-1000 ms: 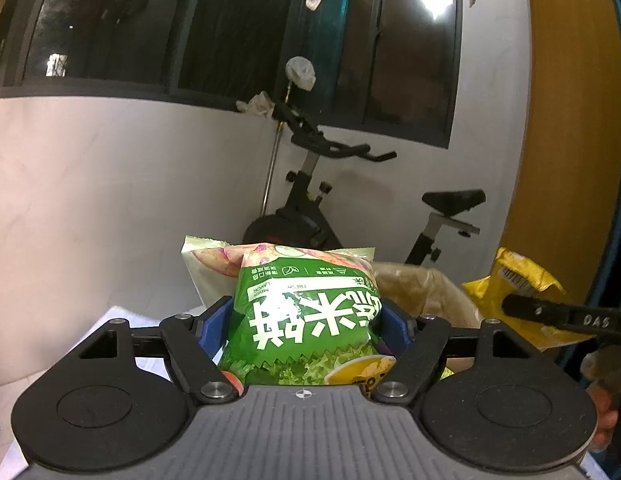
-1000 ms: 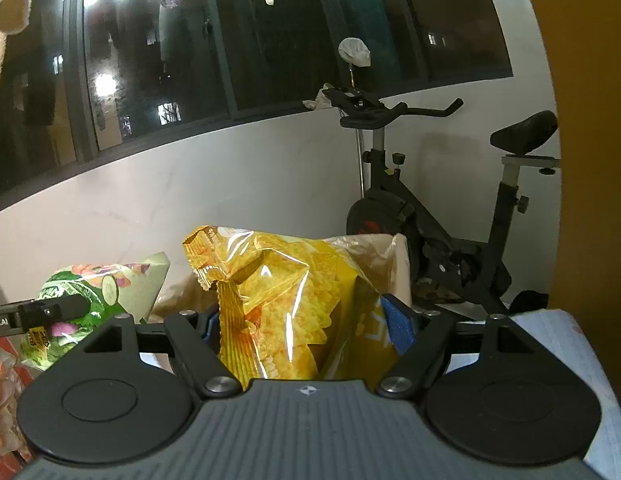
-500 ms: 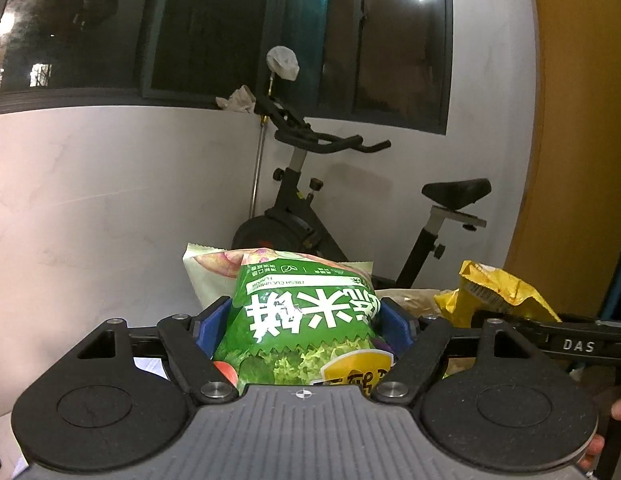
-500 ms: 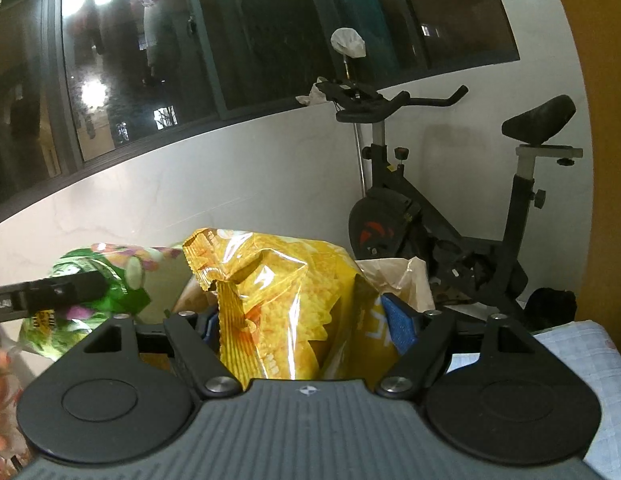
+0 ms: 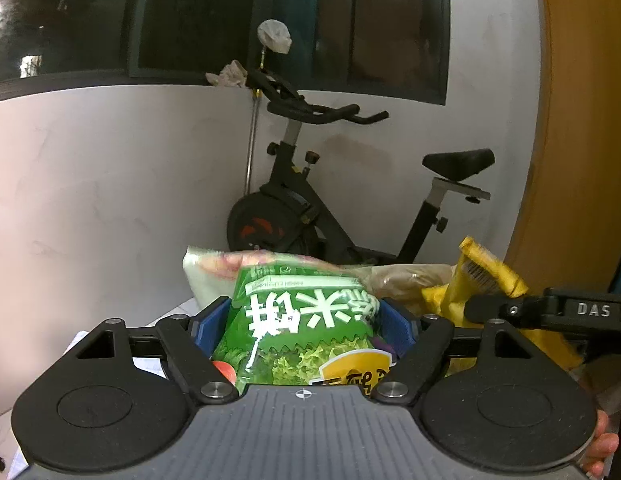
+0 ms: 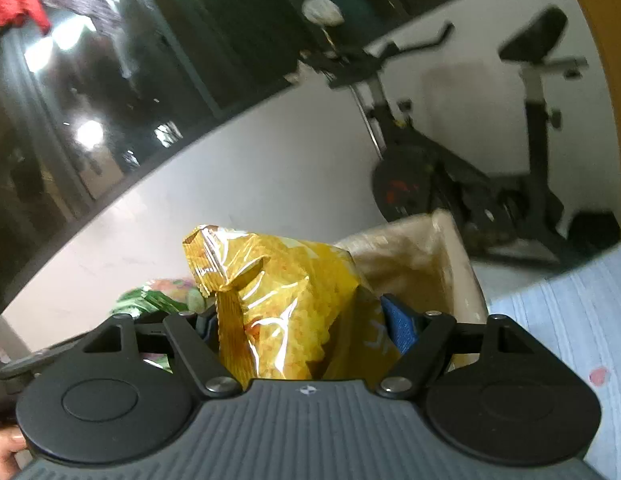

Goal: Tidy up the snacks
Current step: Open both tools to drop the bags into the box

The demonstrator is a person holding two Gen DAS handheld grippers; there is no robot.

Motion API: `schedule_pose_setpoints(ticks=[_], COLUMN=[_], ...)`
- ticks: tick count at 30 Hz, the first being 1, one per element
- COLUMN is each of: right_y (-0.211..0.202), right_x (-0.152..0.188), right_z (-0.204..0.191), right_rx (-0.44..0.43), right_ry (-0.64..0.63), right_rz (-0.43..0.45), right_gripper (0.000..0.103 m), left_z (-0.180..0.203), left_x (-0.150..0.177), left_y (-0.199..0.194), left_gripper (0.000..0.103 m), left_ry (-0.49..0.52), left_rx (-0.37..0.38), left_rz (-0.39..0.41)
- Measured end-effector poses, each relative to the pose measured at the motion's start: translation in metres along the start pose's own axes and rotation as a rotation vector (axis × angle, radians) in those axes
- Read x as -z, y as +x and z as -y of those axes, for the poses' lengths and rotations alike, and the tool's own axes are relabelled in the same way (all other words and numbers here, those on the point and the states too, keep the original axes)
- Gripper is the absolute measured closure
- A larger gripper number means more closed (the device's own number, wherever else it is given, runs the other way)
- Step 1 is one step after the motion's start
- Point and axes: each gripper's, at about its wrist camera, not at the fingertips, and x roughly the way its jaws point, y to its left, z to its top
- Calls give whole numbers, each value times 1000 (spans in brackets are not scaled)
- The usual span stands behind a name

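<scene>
A green snack bag [image 5: 306, 332] is clamped in the left tongs [image 5: 306, 320], a yellow chip bag [image 6: 286, 304] in the right tongs [image 6: 306, 320]; both are held aloft. The beige basket [image 6: 442, 256] at one o'clock should be approached level, bags released only once inside
</scene>
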Motion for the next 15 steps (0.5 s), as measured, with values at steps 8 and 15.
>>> schedule_pose_setpoints(ticks=[8, 15], right_y=[2, -9], right_x=[2, 2], right_z=[3, -11], right_rx=[44, 64], right_ry=[27, -40], right_rz=[-15, -10], right_gripper=[11, 11], left_z=[-1, -5], left_x=[-5, -5], left_y=[0, -10], left_gripper=[4, 4], left_ry=[12, 1], left_rx=[-1, -8], left_rz=[7, 3])
